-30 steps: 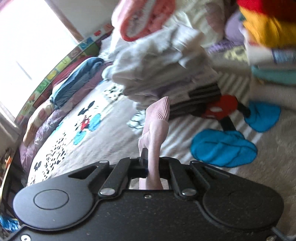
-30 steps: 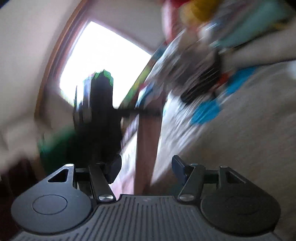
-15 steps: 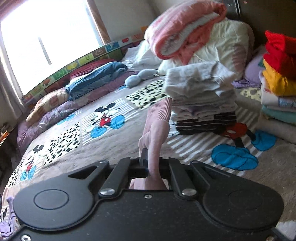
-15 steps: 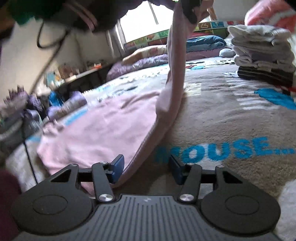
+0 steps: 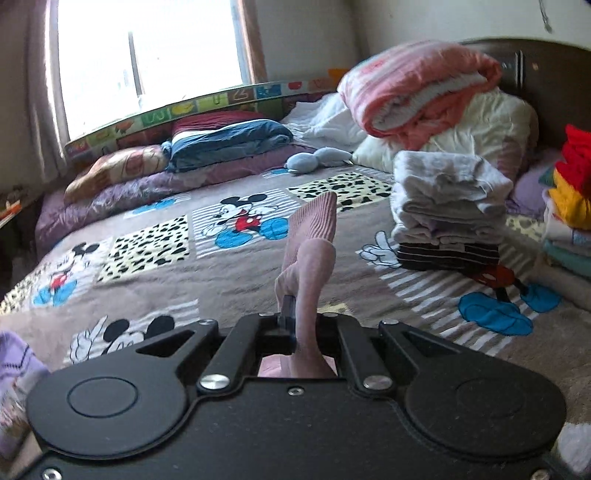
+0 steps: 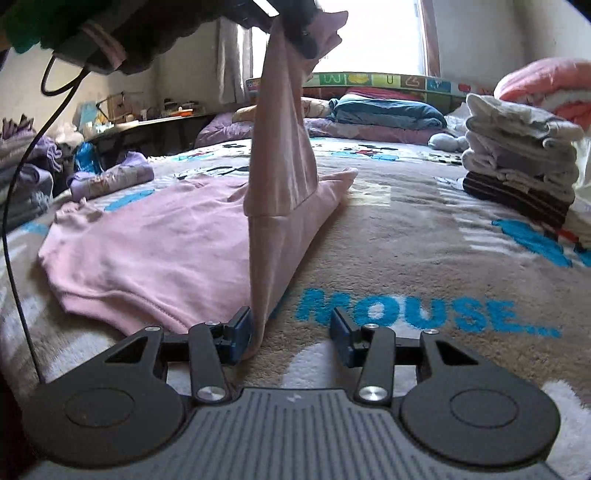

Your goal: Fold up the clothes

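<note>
Pink garment [image 6: 155,240] hangs from the clamped left hand-held gripper [image 5: 299,325], brushing the open, closing right hand-held gripper [image 6: 291,332].

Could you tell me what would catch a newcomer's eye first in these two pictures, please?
A pink garment lies on the cartoon-mouse blanket, one sleeve lifted high by the left gripper, which is shut on its ribbed cuff. The right gripper, jaws closing, straddles the garment's near edge. A stack of folded clothes stands behind, on the right.
</note>
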`<action>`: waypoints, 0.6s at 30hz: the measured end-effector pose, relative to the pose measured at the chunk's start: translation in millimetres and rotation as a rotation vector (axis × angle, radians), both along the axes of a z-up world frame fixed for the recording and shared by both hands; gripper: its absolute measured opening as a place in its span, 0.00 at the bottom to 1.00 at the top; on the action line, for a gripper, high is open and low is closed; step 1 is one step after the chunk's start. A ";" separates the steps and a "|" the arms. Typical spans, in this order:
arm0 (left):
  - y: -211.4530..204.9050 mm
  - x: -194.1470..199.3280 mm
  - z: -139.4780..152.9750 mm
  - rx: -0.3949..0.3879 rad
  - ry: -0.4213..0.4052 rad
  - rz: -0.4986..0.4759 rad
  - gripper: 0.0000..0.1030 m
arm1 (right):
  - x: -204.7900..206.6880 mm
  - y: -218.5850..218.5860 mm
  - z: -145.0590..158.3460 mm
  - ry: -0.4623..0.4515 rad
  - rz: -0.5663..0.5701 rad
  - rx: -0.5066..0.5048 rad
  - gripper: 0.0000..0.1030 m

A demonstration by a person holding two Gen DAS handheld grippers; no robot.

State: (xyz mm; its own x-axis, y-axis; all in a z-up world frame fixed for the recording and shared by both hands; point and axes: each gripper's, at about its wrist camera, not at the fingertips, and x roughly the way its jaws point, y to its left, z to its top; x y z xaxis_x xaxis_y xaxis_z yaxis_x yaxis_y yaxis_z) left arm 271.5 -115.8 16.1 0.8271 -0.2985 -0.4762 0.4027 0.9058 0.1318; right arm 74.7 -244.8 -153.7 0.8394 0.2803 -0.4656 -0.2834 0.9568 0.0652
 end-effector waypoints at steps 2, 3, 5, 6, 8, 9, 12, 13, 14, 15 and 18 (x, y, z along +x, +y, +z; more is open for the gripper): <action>18.1 0.2 -4.6 -0.040 0.008 0.019 0.01 | -1.9 4.1 0.0 -0.010 -0.001 -0.030 0.45; 27.0 0.5 -7.2 -0.063 0.014 0.027 0.01 | -2.8 6.1 0.0 -0.015 -0.002 -0.045 0.46; 43.1 1.5 -13.2 -0.107 0.026 0.045 0.01 | -4.9 9.8 0.4 -0.025 -0.002 -0.074 0.46; 49.8 1.2 -15.9 -0.123 0.029 0.051 0.01 | -5.6 11.0 0.5 -0.028 -0.002 -0.082 0.46; 63.9 -0.3 -22.0 -0.162 0.030 0.064 0.01 | -6.8 13.0 0.7 -0.033 -0.002 -0.097 0.46; 69.4 -1.6 -24.7 -0.177 0.031 0.070 0.01 | -7.2 13.6 0.7 -0.035 -0.002 -0.104 0.46; 85.6 -5.6 -35.9 -0.220 0.034 0.082 0.00 | -7.9 15.1 0.9 -0.041 0.001 -0.123 0.46; 89.8 -6.4 -40.2 -0.223 0.033 0.086 0.00 | -8.1 15.3 1.1 -0.041 0.001 -0.127 0.46; 93.9 -7.1 -44.4 -0.225 0.032 0.090 0.00 | -8.3 15.6 1.2 -0.041 0.002 -0.131 0.46; 98.2 -7.8 -48.9 -0.229 0.031 0.094 0.01 | -8.4 15.9 1.2 -0.041 0.002 -0.135 0.46; 113.4 -9.3 -60.5 -0.249 0.029 0.116 0.01 | -9.5 17.2 1.6 -0.044 0.006 -0.154 0.47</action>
State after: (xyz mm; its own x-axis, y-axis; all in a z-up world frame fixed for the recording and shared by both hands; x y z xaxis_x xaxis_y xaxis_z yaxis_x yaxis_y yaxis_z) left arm 262.2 -2.3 -44.4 0.8500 -0.3131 -0.4237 0.2946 0.9492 -0.1103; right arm 65.2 -227.6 -152.1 0.8583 0.2136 -0.4665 -0.2883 0.9529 -0.0942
